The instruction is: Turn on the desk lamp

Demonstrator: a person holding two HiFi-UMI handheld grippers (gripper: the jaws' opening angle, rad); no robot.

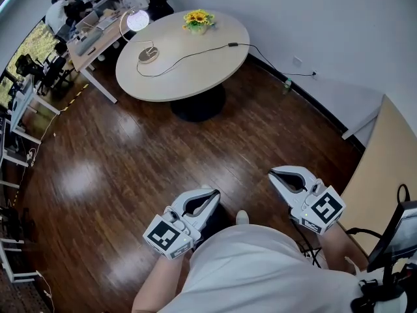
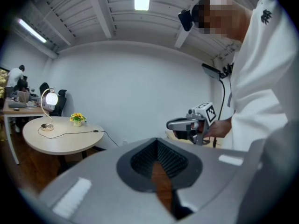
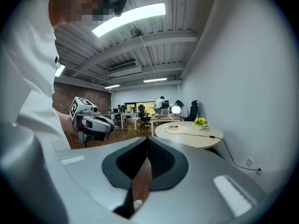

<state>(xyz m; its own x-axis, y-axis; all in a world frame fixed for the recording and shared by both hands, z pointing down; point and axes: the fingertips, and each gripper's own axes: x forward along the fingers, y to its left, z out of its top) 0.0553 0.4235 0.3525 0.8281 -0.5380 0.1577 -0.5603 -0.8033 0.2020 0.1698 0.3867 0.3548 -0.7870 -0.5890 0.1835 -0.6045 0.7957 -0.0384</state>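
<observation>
Arched lamp point(image 1: 137, 21), glowing globe, on smooth round table point(image 1: 195, 67)

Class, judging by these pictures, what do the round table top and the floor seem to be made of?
Table top: pale beige laminate or painted board, probably; matt, even colour, no grain. Floor: dark wood or wood-look planks, glossy; plank seams and light reflections show.

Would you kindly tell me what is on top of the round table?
A lit desk lamp, a pot of yellow flowers and a black cord; nothing visibly covered.
</observation>
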